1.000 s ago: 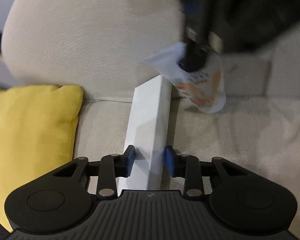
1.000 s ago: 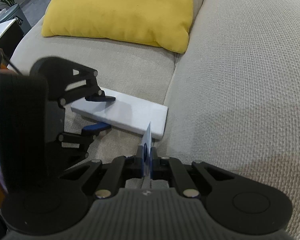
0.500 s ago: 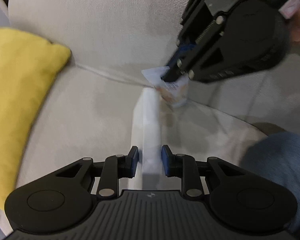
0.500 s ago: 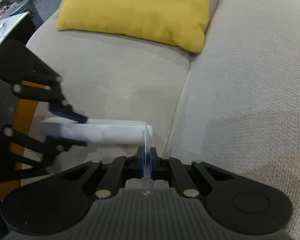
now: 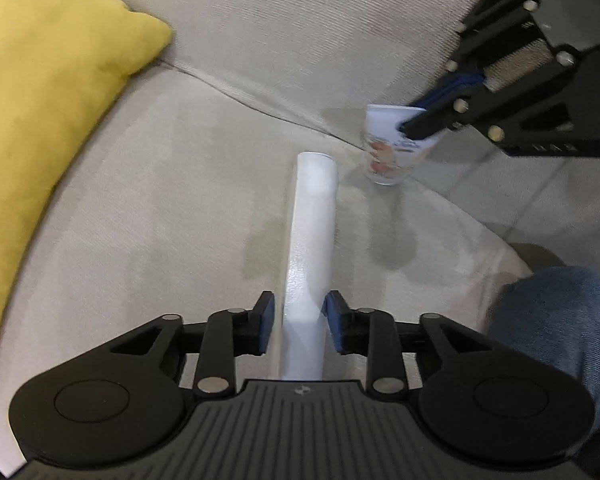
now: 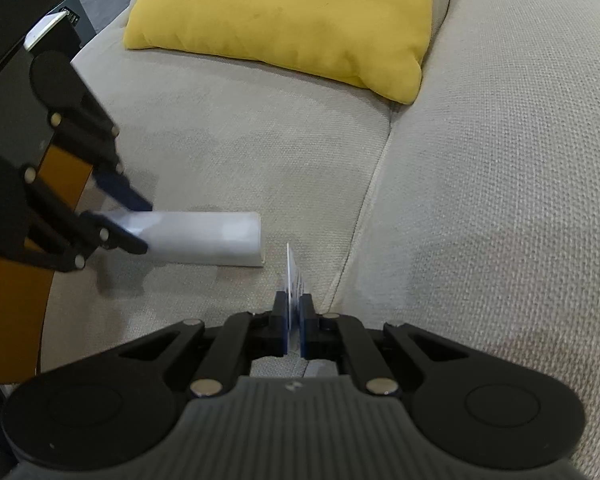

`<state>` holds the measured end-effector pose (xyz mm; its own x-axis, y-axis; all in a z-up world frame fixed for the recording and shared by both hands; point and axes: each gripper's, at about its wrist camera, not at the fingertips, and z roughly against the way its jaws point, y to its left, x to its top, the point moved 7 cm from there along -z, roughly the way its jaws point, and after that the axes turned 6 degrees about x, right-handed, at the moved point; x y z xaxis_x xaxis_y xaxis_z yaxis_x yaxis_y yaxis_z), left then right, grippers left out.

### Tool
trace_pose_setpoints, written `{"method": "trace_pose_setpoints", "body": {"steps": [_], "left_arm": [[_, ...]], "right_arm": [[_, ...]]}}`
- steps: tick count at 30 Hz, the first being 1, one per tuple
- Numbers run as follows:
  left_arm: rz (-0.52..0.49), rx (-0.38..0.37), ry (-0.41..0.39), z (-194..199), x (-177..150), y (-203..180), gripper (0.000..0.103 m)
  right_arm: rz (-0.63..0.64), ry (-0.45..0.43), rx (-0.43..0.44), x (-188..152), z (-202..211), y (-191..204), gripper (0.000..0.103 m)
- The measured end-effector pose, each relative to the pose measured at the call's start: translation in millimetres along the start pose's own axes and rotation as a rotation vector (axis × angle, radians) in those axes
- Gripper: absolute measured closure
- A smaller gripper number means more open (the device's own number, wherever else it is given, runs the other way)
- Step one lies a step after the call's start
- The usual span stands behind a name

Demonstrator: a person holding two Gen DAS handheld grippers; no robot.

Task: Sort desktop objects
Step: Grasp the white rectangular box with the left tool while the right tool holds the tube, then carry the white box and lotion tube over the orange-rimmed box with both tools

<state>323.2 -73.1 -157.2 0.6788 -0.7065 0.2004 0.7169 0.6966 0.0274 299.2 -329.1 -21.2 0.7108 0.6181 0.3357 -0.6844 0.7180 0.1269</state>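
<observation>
Now the left gripper (image 5: 299, 326) points down at a beige sofa (image 5: 188, 208). A long white box (image 5: 310, 248) lies between its two blue pads (image 5: 265, 326). The box runs straight out from the gripper, away along the seat. The jaws are opening. There is a thin gap on each side of the box, so the pads do not press on it. The far end of the box sits on the seat, close to the crease where the seat meets the back.

The right gripper (image 6: 294, 326) also points down at the sofa (image 6: 500, 200). Its jaws are shut tight on a small card (image 6: 293, 276). The card stands on its thin edge between the pads and sticks out past them. In the left view the card (image 5: 392, 144) has blue and red print on it, and it hangs over the seat just beside the far end of the box.

In the right view the box (image 6: 204, 238) lies across the seat, with the left gripper (image 6: 140, 224) at its near-left end. The card is just past the other end, not touching it.

A yellow pillow (image 6: 284, 16) rests at the far end of the seat, well apart from the box. A knee in blue jeans (image 5: 560, 320) shows at the right edge of the left view.
</observation>
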Motion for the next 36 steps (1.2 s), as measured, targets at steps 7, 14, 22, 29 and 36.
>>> {"method": "trace_pose_setpoints", "body": {"steps": [7, 14, 22, 29, 36], "left_arm": [[0.015, 0.099, -0.036, 1.5, 4.1, 14.8, 0.059], [0.043, 0.157, 0.008, -19.3, -0.8, 25.2, 0.07], [-0.057, 0.203, -0.051, -7.6, 11.9, 14.2, 0.033], [-0.11, 0.246, 0.006, -23.6, 16.3, 8.6, 0.032], [-0.12, 0.266, 0.037, -35.7, 17.3, 3.3, 0.031]], "right_arm": [[0.003, -0.002, -0.003, -0.6, 0.2, 2.0, 0.098], [0.005, -0.003, -0.005, -3.1, 2.3, 4.1, 0.098], [0.018, -0.015, 0.003, -2.7, 3.1, 9.4, 0.098], [0.007, -0.039, 0.012, -0.1, 6.1, 11.4, 0.098], [0.008, -0.035, 0.01, -0.5, 9.9, 10.5, 0.098]]}}
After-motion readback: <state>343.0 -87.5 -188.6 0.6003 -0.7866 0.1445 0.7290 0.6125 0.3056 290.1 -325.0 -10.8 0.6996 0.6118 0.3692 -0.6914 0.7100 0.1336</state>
